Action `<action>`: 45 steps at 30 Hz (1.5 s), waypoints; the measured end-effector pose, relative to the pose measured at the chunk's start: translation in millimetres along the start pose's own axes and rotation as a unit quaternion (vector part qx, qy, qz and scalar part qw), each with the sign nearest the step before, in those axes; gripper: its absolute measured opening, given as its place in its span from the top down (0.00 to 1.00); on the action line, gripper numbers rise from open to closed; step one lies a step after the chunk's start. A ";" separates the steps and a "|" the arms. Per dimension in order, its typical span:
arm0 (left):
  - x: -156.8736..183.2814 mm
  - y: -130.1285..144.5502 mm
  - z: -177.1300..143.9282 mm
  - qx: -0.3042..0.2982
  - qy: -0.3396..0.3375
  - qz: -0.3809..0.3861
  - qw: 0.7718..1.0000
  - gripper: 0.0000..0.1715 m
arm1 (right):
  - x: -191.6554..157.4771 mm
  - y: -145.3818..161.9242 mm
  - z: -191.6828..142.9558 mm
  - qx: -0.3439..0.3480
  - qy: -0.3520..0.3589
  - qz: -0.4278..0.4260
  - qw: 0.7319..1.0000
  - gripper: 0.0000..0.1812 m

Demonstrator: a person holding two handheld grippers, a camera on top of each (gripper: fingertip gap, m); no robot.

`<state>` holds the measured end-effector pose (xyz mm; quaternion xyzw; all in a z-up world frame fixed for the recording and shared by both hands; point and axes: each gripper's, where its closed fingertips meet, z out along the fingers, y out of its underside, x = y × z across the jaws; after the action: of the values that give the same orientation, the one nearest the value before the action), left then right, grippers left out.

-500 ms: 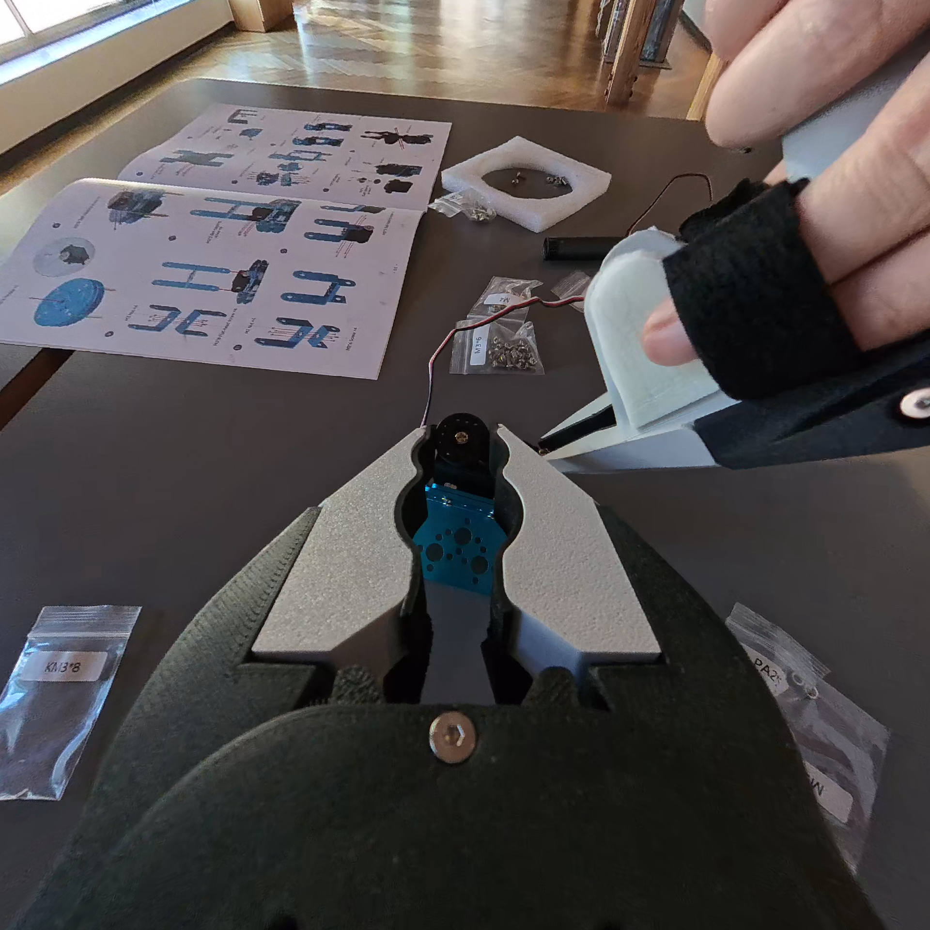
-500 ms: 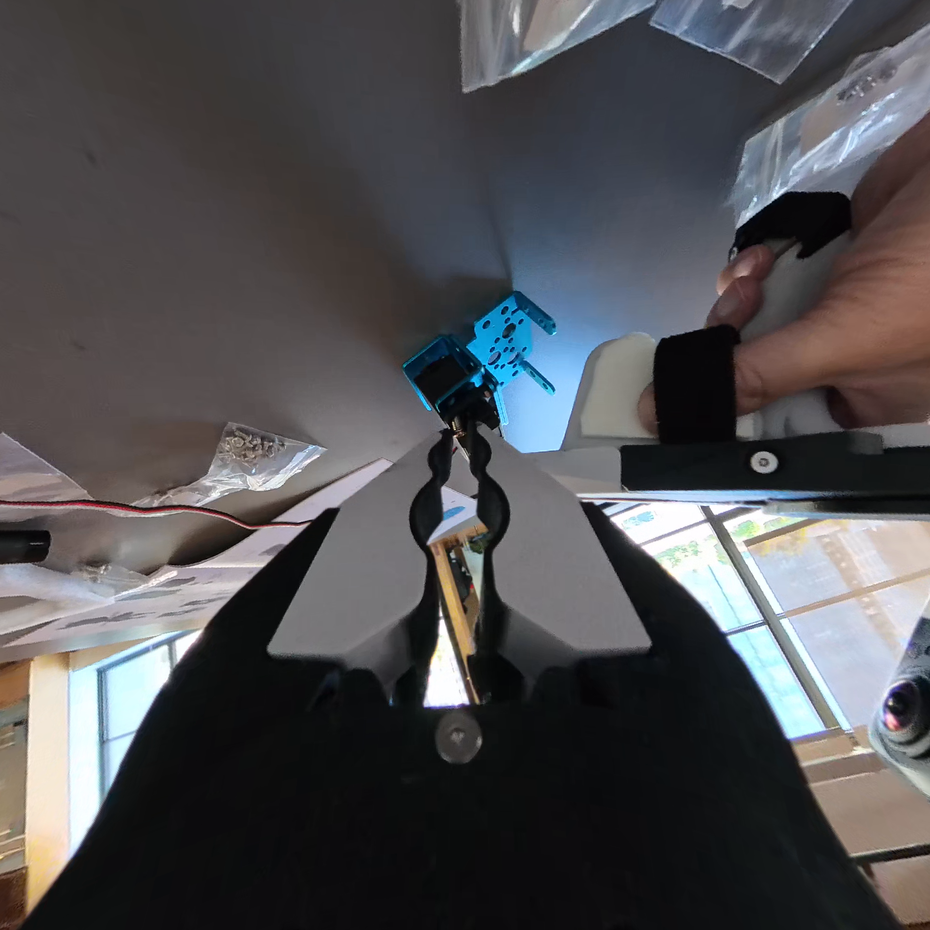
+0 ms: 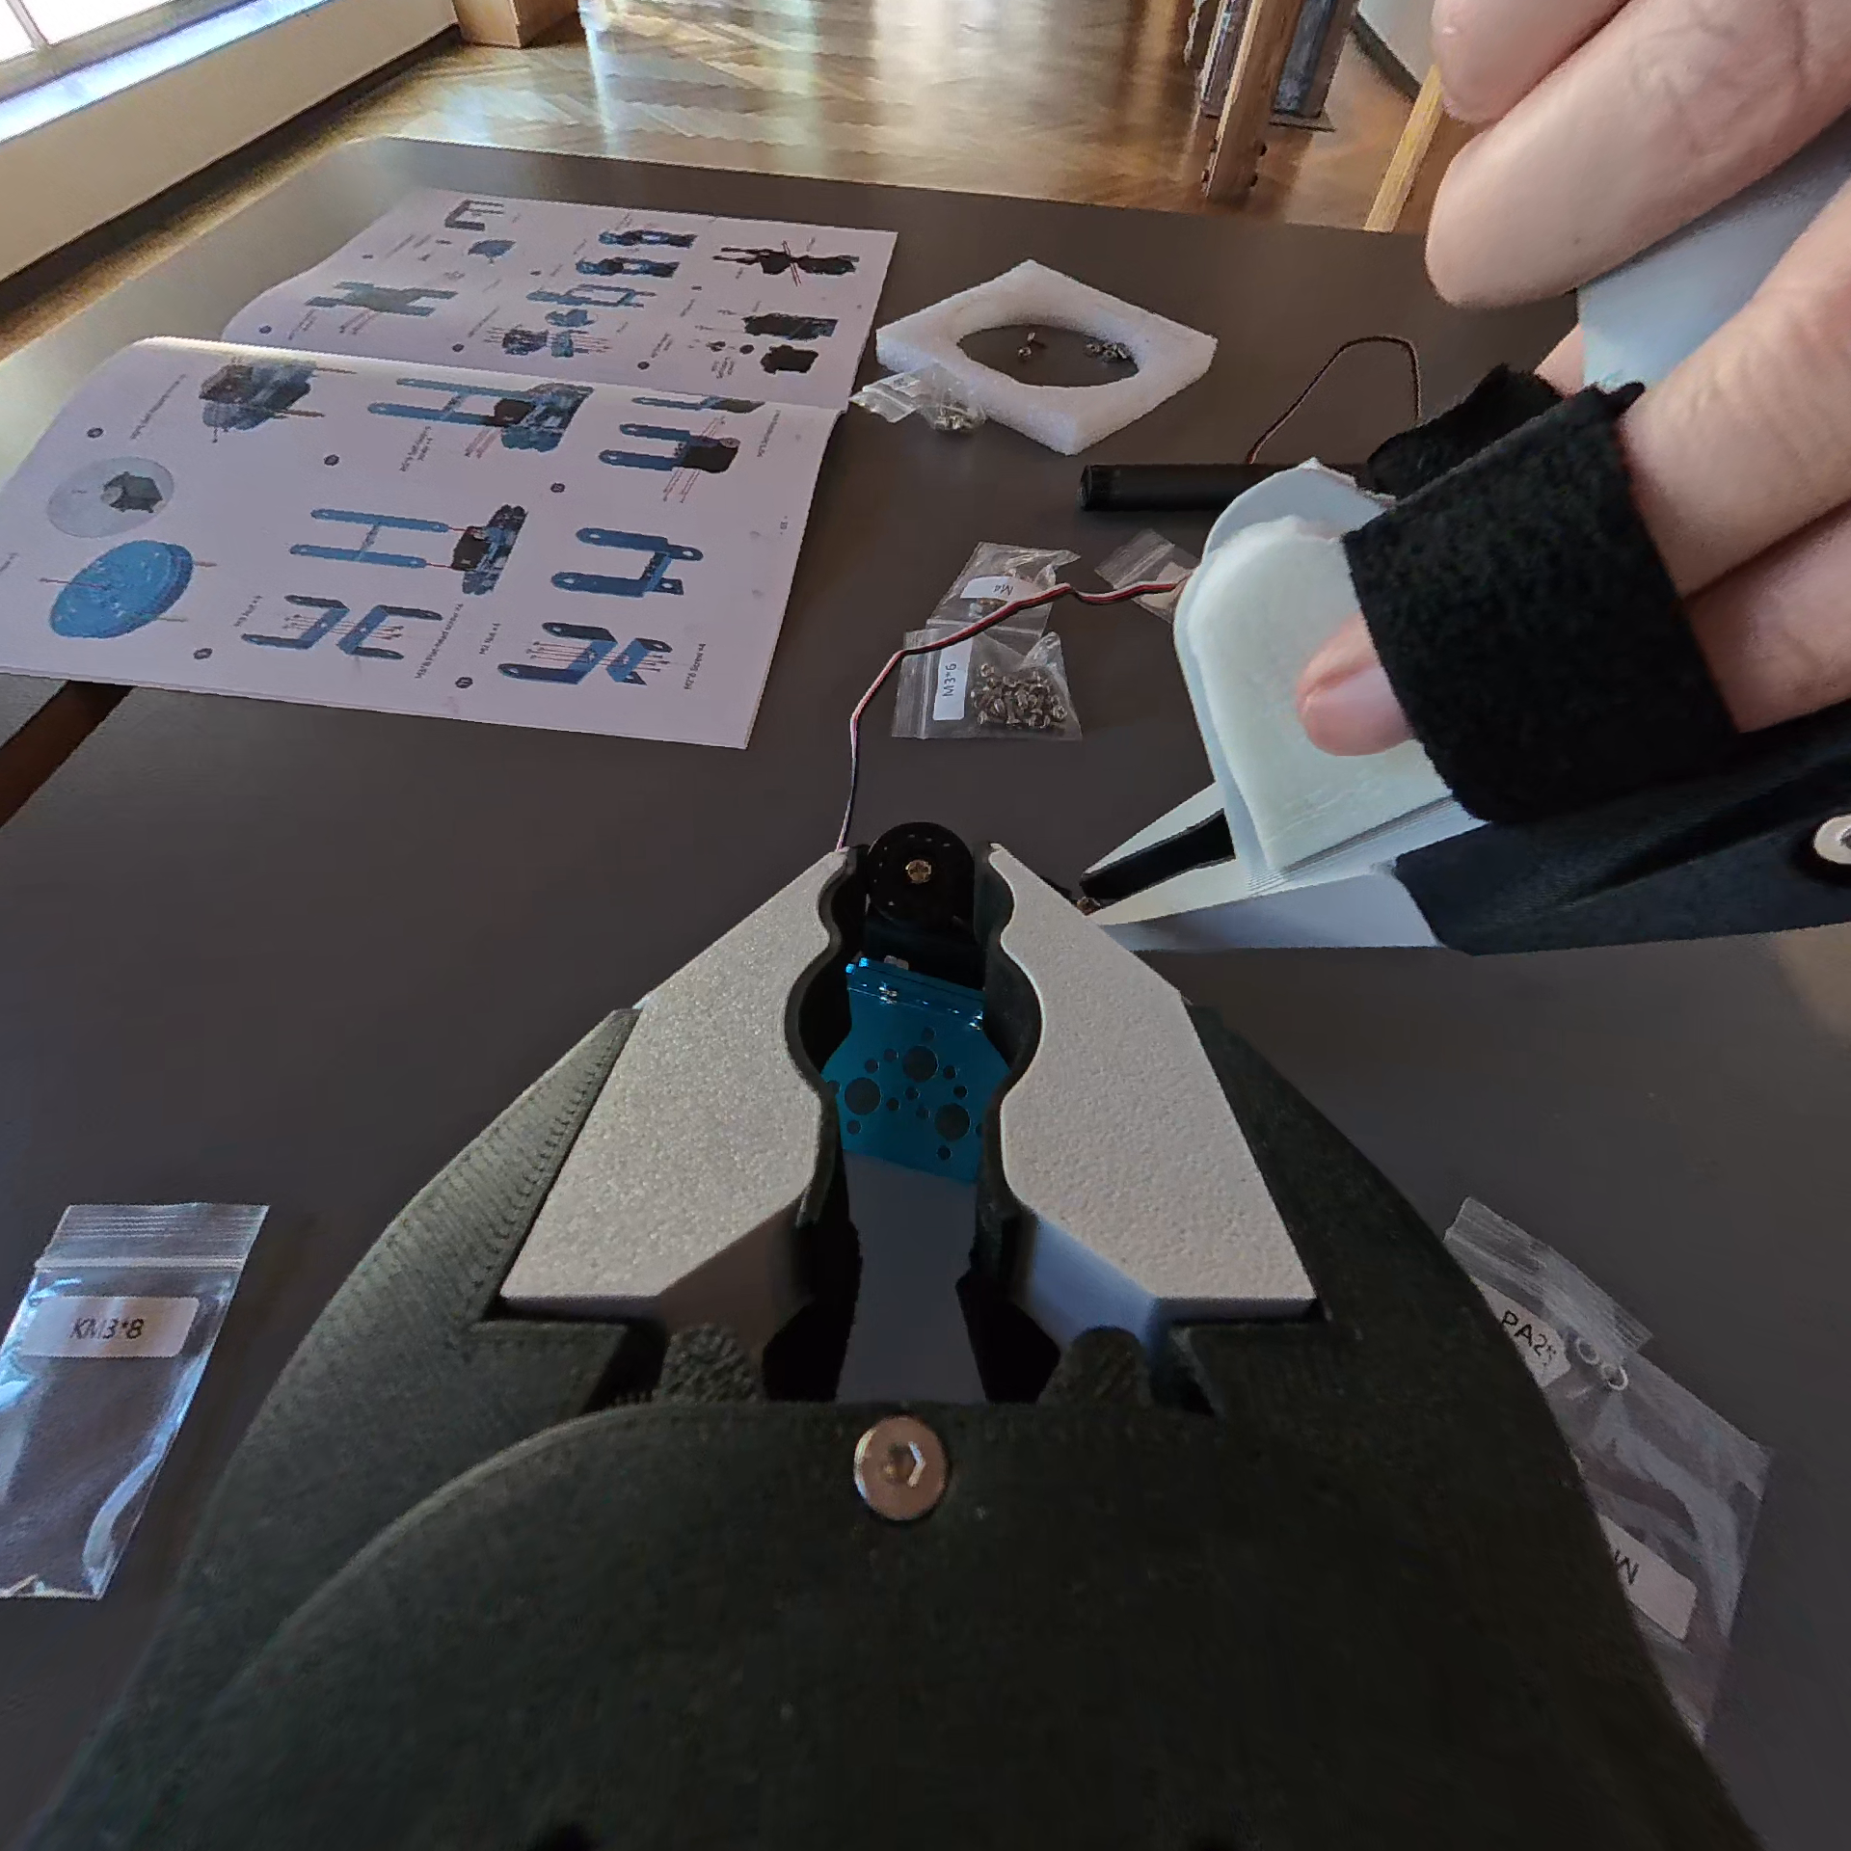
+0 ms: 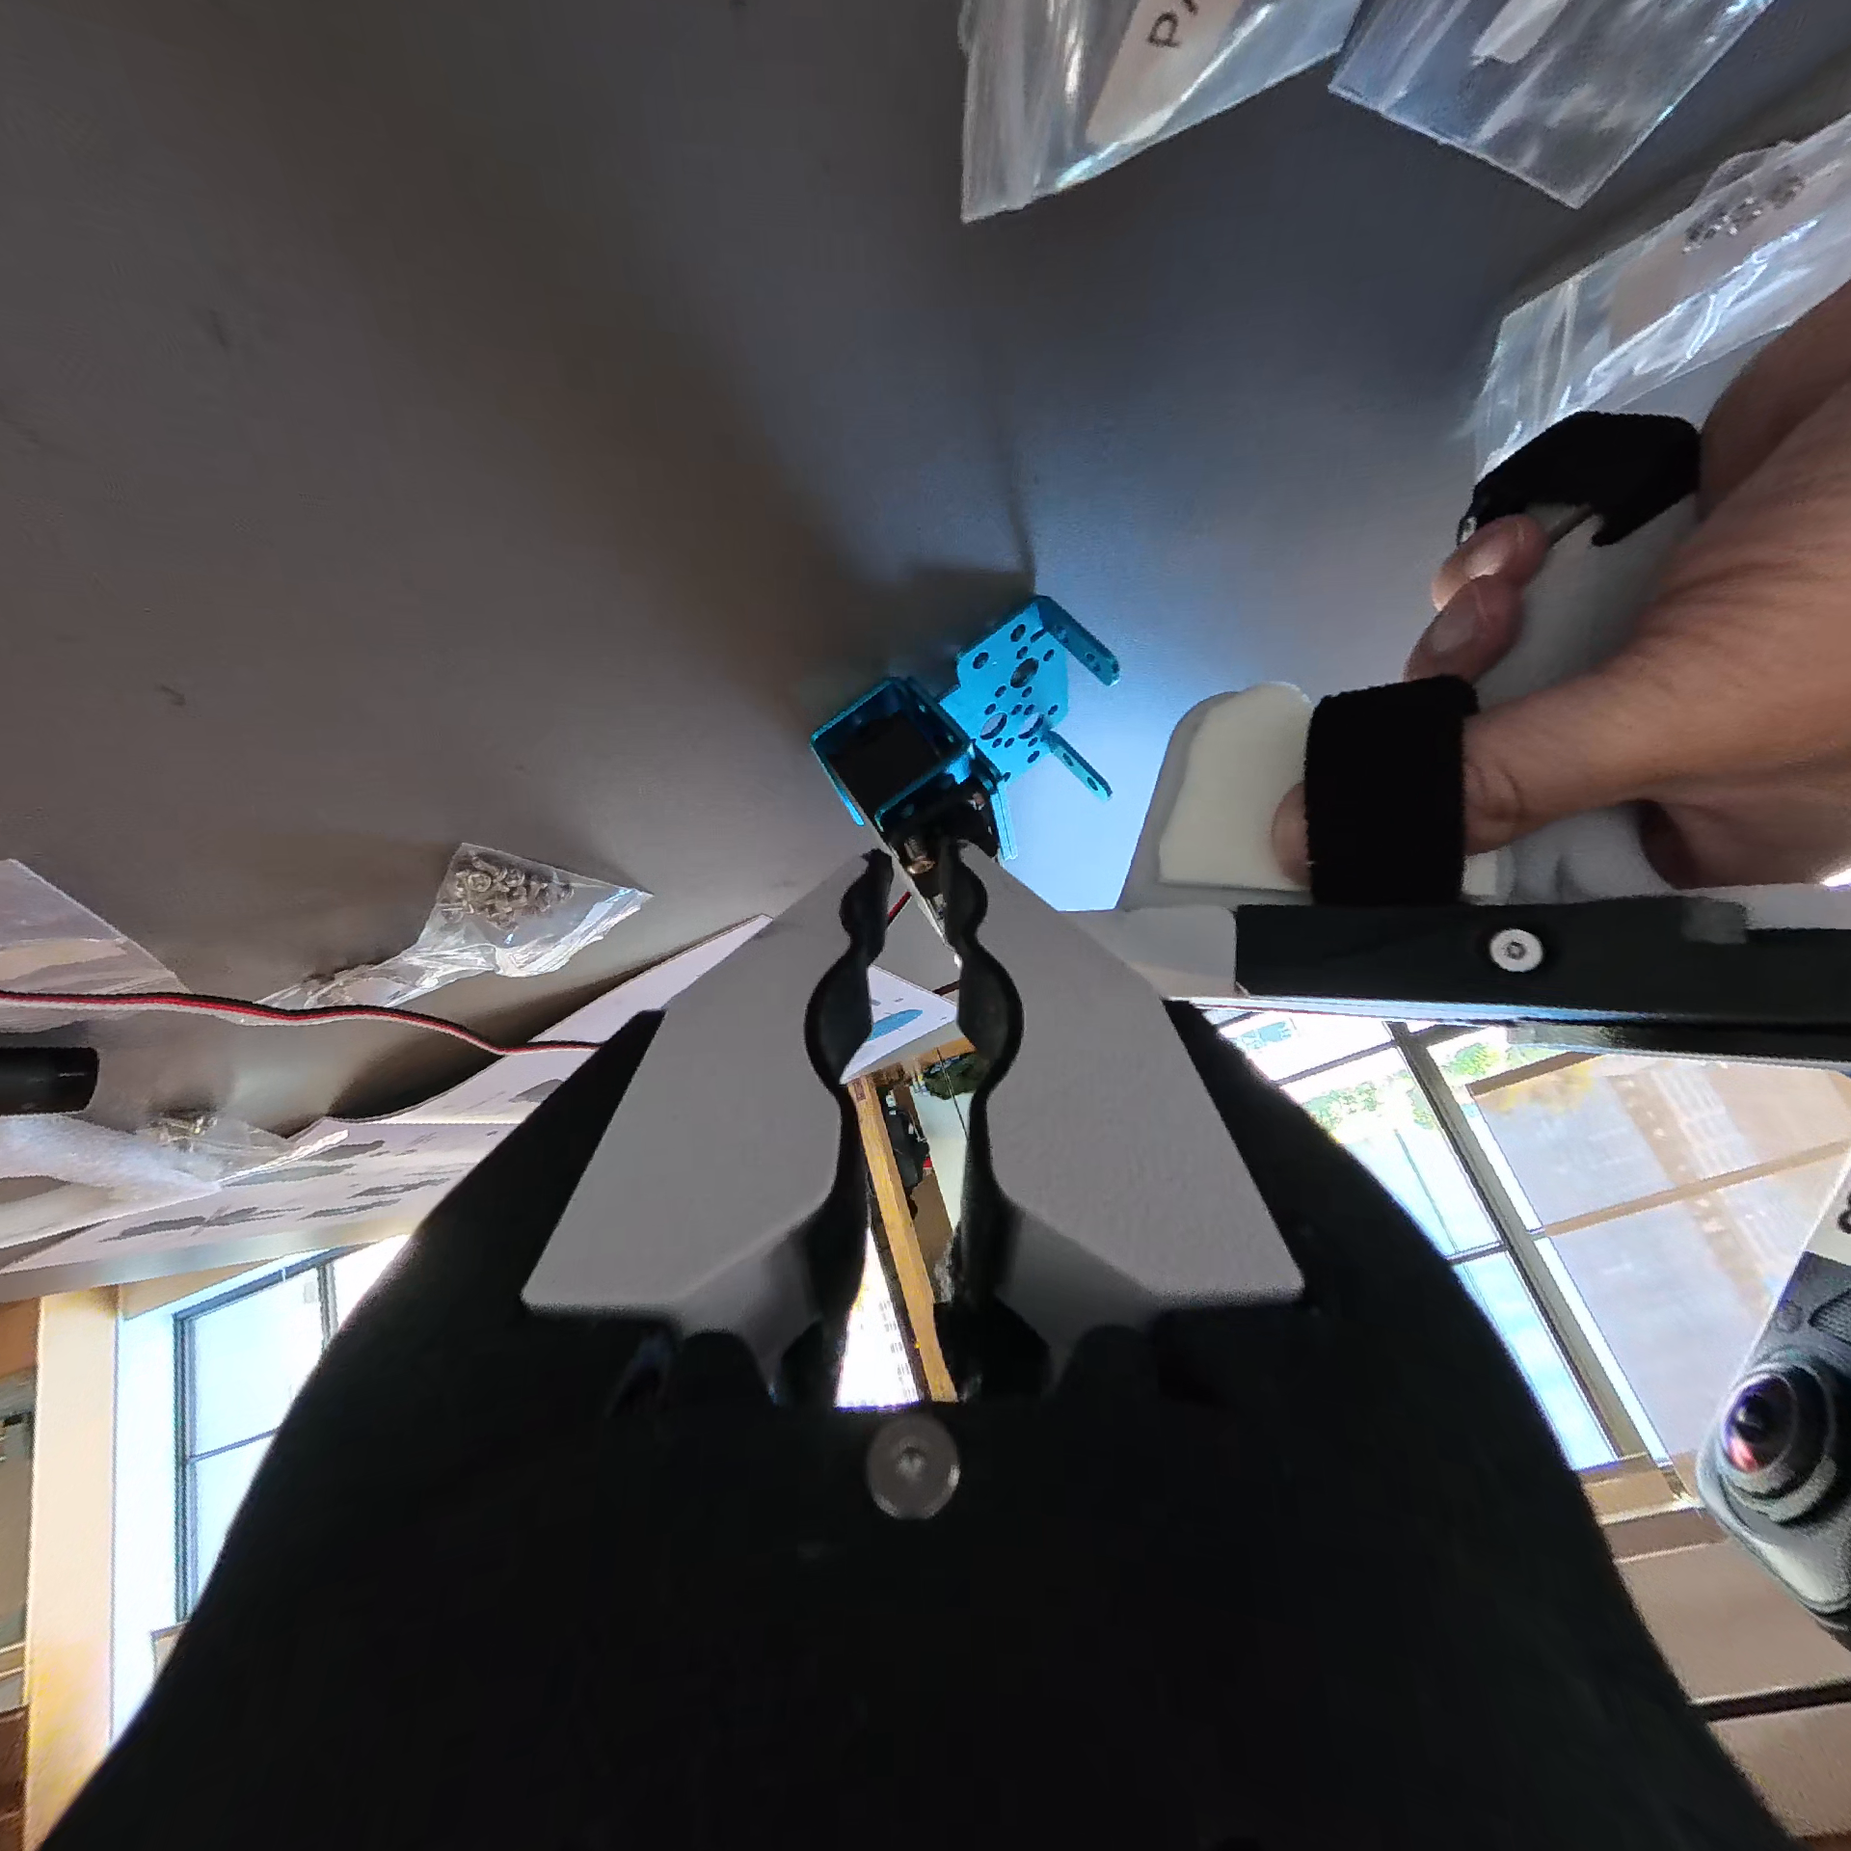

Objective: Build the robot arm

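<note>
Two tongs work over the dark counter (image 3: 401, 901). The left tongs (image 3: 911, 901) are pressed around one servo assembly (image 3: 906, 1012): a black motor with a round horn on top, inside a blue metal bracket with many holes. The right tongs (image 4: 916, 866) are nearly pressed together and pinch a thin tool whose tip touches the servo assembly. One red-white-black wire (image 3: 962, 641) leads away from it. On the counter lie one open instruction booklet (image 3: 451, 481), one white foam frame (image 3: 1047, 351) and at least five small plastic bags (image 3: 987, 686).
</note>
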<state>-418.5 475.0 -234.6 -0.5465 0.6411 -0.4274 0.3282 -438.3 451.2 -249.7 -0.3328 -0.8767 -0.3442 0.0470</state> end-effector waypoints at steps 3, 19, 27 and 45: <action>-0.1 0.7 0.3 -0.001 0.000 -0.001 1.000 0.88 | -0.4 -2.0 -0.8 0.005 -0.001 0.003 1.000 0.94; 0.6 0.0 -0.2 0.001 0.004 -0.003 1.000 0.88 | -0.3 1.7 0.0 0.013 -0.002 0.044 0.999 0.89; 0.6 0.4 -1.3 0.004 0.008 -0.005 1.000 0.88 | 9.7 27.8 -20.5 0.038 0.041 0.205 0.977 0.87; -4.5 2.3 -4.1 0.011 0.006 -0.013 1.000 0.88 | -3.2 -2.1 2.4 0.290 0.111 0.716 0.626 0.89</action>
<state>-422.3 480.2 -235.1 -0.5486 0.6311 -0.4416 0.3251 -436.8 449.8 -253.7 -0.7836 -0.4050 0.0352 0.4698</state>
